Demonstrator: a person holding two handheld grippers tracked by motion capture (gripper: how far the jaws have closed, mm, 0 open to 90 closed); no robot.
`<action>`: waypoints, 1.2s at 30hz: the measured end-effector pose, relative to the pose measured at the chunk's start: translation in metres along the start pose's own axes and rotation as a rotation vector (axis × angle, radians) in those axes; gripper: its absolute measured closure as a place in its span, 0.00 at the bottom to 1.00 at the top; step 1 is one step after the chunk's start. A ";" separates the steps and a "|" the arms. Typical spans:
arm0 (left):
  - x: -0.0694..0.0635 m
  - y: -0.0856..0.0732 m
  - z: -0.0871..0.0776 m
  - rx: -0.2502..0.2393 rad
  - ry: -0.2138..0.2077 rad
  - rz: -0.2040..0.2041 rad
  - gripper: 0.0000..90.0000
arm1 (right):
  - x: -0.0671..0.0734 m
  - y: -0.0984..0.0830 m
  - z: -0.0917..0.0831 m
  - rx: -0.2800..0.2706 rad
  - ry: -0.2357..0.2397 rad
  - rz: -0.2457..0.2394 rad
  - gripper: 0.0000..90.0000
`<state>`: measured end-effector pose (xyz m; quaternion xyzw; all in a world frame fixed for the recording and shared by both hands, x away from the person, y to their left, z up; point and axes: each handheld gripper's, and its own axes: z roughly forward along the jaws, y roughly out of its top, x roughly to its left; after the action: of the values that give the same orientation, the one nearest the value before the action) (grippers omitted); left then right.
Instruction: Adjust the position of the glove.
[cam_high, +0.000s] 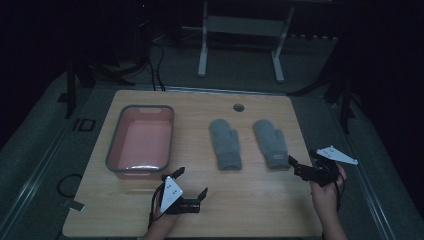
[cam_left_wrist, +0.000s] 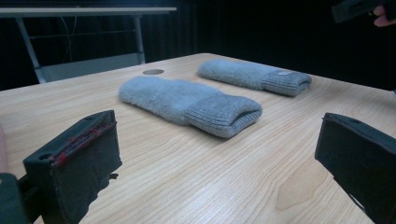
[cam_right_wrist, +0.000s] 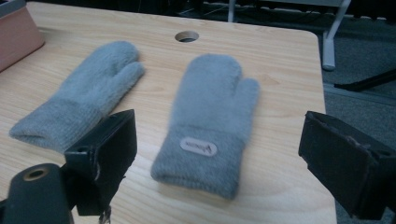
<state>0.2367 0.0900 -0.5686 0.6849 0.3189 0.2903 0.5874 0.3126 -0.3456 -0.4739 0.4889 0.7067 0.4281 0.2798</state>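
My right claw (cam_high: 296, 167), jaws apart, nears the labelled mitten (cam_right_wrist: 209, 121); I should pinch its cuff squarely. Left claw (cam_high: 191, 184) gapes, empty.

— What carries everything here?
— A light wooden table (cam_high: 250, 195) with rounded corners and a small round hole (cam_high: 238, 107) near its far edge.
— And what lies on it?
— On the left, a pink basin (cam_high: 141, 141) with a grey rim, standing flat. Toward the right, two grey mittens side by side, apart from each other, cuffs toward the near edge and thumbs pointing right: the left mitten (cam_high: 225, 144) and the right mitten (cam_high: 270, 143).
— Any difference between them?
— The right one has a small oval label (cam_right_wrist: 198, 147) on its ribbed cuff.
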 end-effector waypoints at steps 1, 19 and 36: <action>0.000 0.000 0.000 0.000 -0.001 0.000 0.00 | 0.005 0.007 0.004 0.022 0.011 -0.009 0.11; 0.000 0.000 0.000 -0.001 -0.009 -0.008 0.00 | 0.063 0.050 0.051 0.069 0.102 -0.082 0.11; 0.000 0.000 0.000 -0.001 -0.021 -0.008 0.00 | 0.121 0.068 0.108 0.124 0.194 -0.142 0.11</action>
<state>0.2368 0.0902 -0.5686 0.6862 0.3153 0.2809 0.5922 0.3873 -0.1869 -0.4629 0.4102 0.7884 0.4079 0.2090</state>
